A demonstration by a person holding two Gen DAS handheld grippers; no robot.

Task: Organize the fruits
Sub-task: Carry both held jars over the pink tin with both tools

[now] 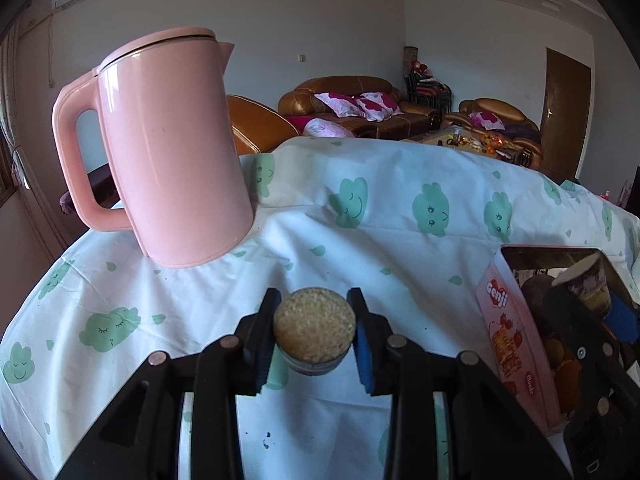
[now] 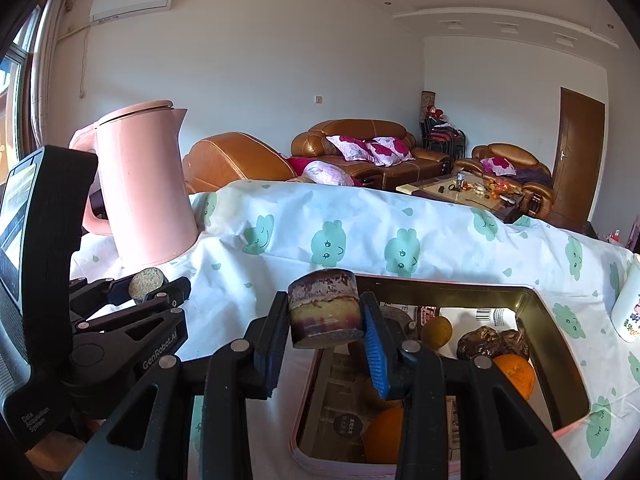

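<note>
Holding: each gripper clamps a short cylindrical piece, both above the cloth-covered table.
Left gripper (image 1: 314, 330): lower centre of the left wrist view; its fingers press on both sides of a small round piece (image 1: 314, 326) with a grainy tan top.
Same gripper, right wrist view: left edge of the frame, the tan piece (image 2: 146, 283) between its tips.
Right gripper (image 2: 326, 320): lower centre of its own view; fingers shut on a purple-and-yellow chunk (image 2: 325, 308), held over the near left corner of the tin.
Tin (image 2: 560, 312): pink rectangular box, lower right of the frame, open on the cloth; "genji" shows on its side in the left wrist view.
Fruit: two oranges (image 2: 516, 376), a yellow-green fruit (image 2: 436, 332) and a dark wrinkled lump (image 2: 490, 342) lie inside the tin.
Kettle (image 1: 172, 152): pink, lidded, upper left of the frame, standing on the cloth (image 1: 400, 240).
Bottle (image 2: 630, 304): white, at the right edge, beside the tin.
</note>
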